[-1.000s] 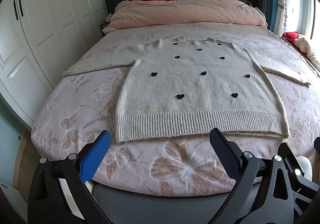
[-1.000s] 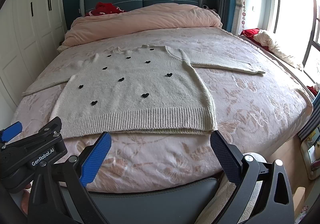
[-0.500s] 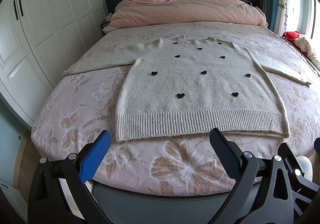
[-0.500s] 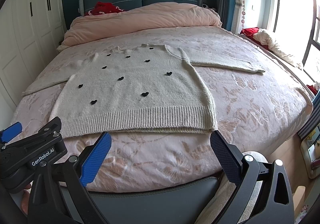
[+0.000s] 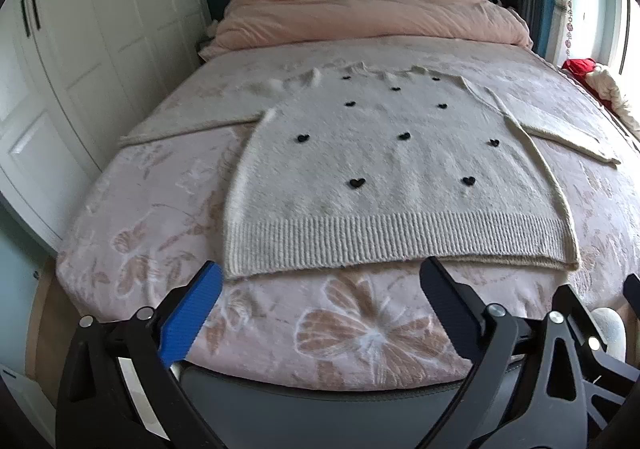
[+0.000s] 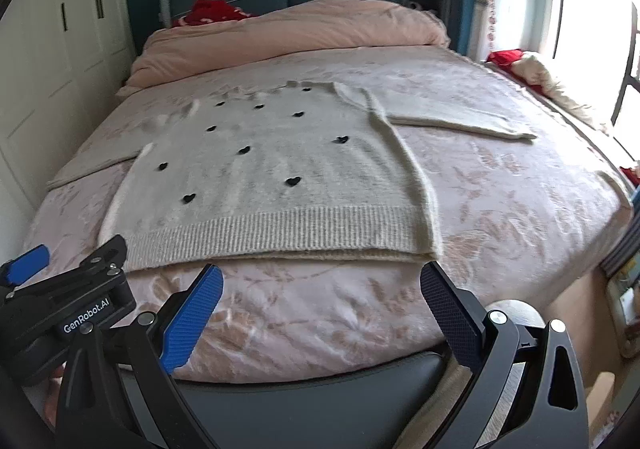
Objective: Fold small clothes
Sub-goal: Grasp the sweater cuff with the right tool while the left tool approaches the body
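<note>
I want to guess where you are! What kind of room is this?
A bedroom, most likely. A cream sweater lies spread on a big bed with a pink duvet, and white wardrobe doors stand alongside.

"GenRobot.AI" — left hand-held gripper (image 6: 86, 323)

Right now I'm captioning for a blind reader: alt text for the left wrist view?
A cream sweater with small black hearts lies flat, sleeves spread, on a pink floral bed. The left gripper hovers before the hem, jaws open and empty.
</note>
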The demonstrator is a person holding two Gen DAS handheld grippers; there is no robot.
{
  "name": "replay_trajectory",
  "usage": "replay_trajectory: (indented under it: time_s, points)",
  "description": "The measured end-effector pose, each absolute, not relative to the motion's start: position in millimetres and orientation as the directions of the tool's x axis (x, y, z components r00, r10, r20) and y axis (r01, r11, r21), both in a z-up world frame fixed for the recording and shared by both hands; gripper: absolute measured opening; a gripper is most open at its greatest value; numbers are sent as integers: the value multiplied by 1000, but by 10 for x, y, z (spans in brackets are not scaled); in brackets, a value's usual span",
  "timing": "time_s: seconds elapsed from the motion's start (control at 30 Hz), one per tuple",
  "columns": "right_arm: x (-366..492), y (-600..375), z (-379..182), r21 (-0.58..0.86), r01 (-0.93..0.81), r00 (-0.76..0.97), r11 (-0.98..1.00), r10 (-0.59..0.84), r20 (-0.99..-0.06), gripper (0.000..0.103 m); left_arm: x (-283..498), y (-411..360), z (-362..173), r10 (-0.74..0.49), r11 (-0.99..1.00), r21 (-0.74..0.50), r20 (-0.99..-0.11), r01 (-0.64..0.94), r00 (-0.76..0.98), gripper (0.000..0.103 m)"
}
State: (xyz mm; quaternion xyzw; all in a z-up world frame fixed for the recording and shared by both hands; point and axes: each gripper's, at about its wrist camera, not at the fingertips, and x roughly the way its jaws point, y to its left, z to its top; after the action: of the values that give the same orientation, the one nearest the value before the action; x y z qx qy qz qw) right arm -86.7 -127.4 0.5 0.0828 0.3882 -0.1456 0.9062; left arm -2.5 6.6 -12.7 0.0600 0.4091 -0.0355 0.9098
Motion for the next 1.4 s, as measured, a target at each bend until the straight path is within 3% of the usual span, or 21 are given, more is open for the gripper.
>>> replay_trajectory:
  time_s: [0.1, 0.3, 0.87, 1.0, 1.13, 1.4]
  points:
    - [-764, -1440, -29, 80, 309, 658, 948, -152, -738, 98, 56, 92, -156, -35, 991, 58, -755, 121, 655, 98]
    - [-567, -2007, -60, 114, 413, 633, 903, -195, -750, 98, 305, -36, -222, 23, 986, 126, -758, 111, 652, 98]
    - [-277, -1928, -141, 109, 364, 626, 925, -156, -764, 98, 574, -177, -264, 13, 986, 113, -789, 123, 615, 98]
    - [-125, -2510, -229, 156, 435, 617, 887, -168, -769, 98, 674, -121, -327, -25, 988, 69, -811, 137, 585, 98]
    - [115, -3684, -380, 235, 587, 592, 774, -213, -777, 98, 734, -113, -388, -12, 985, 94, -801, 145, 598, 98]
    - [608, -5857, -792, 457, 747, 608, 482, -217, -764, 77, 942, -142, -582, -41, 988, 54, -821, 148, 570, 98]
